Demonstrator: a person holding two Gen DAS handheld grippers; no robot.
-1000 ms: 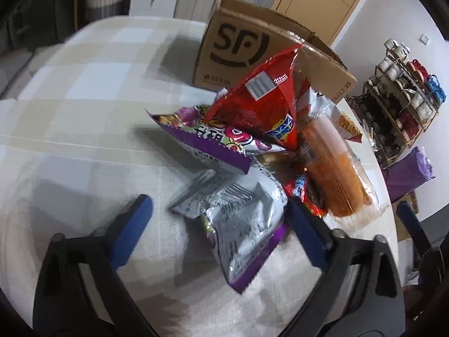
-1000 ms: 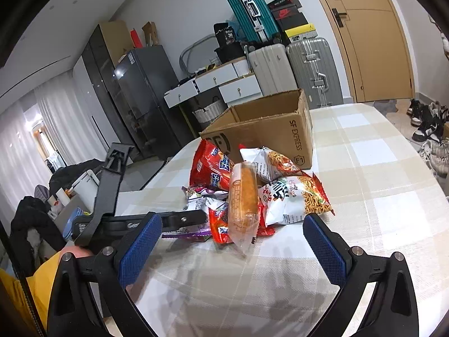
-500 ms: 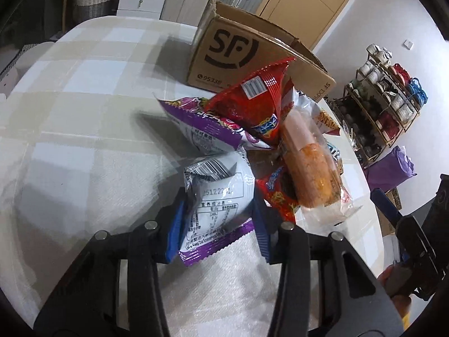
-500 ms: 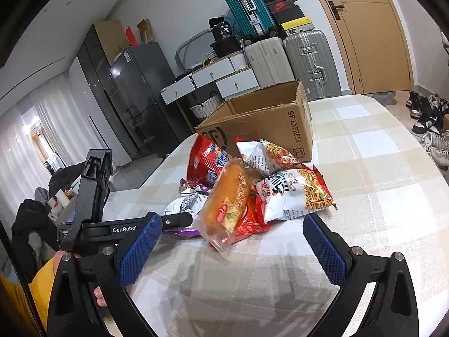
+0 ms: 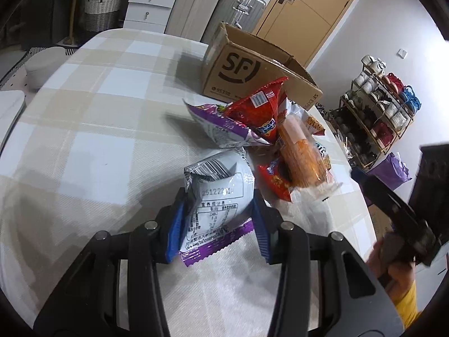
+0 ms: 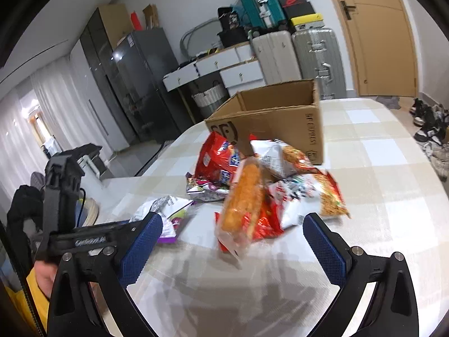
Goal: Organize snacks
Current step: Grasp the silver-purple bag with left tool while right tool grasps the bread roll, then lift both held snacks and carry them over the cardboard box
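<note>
**Clamping the silver packet**

Sitting broad under it all is the checked table (image 5: 92, 129), with the open cardboard box (image 5: 241, 75) at the far side. Just before it — the snack pile (image 6: 269, 185). The left gripper (image 5: 217, 220) is clamped on the silver-and-purple packet (image 5: 221, 193), near the pile's front edge. The right gripper (image 6: 233, 241) hangs wide open — nothing held.

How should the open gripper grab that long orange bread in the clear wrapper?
Probably across the middle of the long orange bread in clear wrapper, coming from the near side with the right gripper: it leans atop the pile, narrow enough to fit, while its crinkly ends look slippery.
</note>
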